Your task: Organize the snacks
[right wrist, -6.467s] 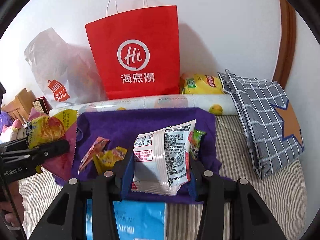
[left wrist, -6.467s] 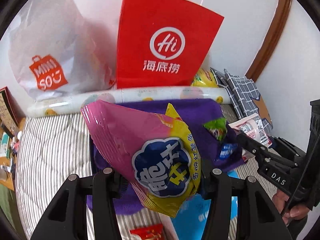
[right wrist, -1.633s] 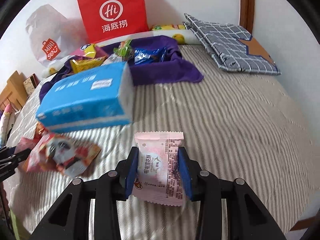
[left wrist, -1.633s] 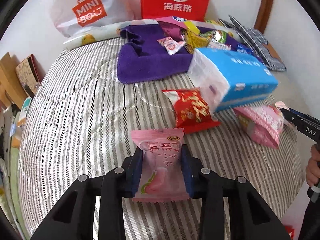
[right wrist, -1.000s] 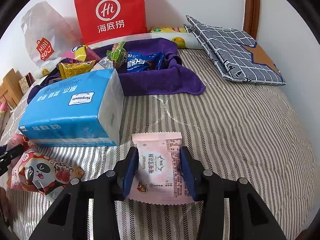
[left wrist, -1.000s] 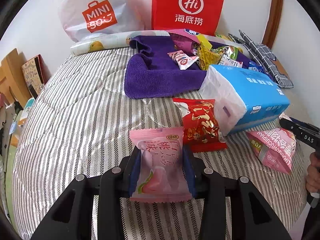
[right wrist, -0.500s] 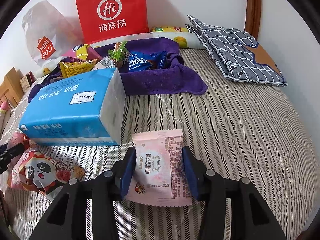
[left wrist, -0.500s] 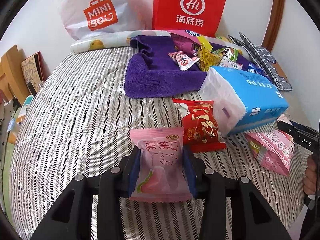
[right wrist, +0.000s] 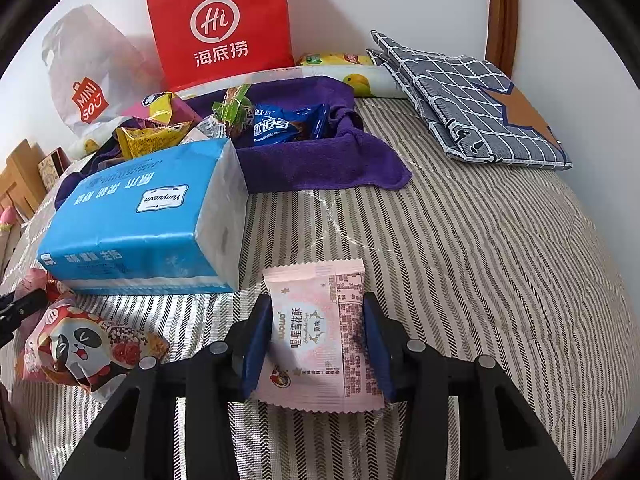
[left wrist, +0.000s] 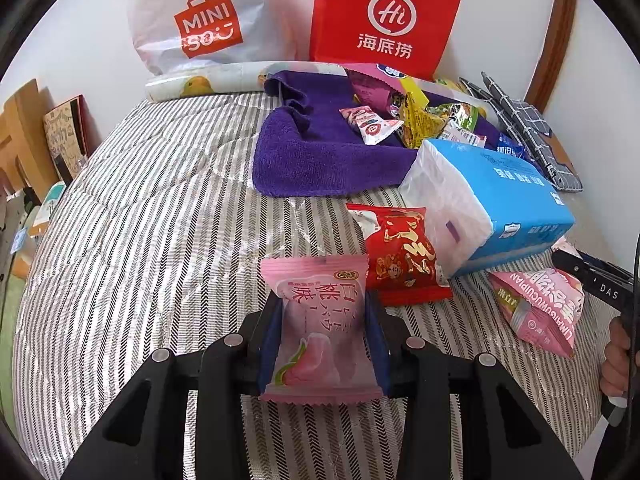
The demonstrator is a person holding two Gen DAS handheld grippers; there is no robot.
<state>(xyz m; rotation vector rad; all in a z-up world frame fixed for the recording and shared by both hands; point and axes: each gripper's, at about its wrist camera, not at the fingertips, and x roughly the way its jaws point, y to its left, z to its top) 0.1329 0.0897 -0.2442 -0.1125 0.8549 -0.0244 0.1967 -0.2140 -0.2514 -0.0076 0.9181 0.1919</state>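
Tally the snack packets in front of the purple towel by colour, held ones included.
Pink: 3 (peach packet in the left hand-held gripper, pale packet in the right hand-held gripper, panda packet)
Red: 1 (red packet by the tissue pack)
Total: 4

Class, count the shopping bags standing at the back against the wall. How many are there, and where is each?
2. The red paper bag stands against the wall behind the purple towel; the white plastic bag sits to its left. Others may be hidden from view.
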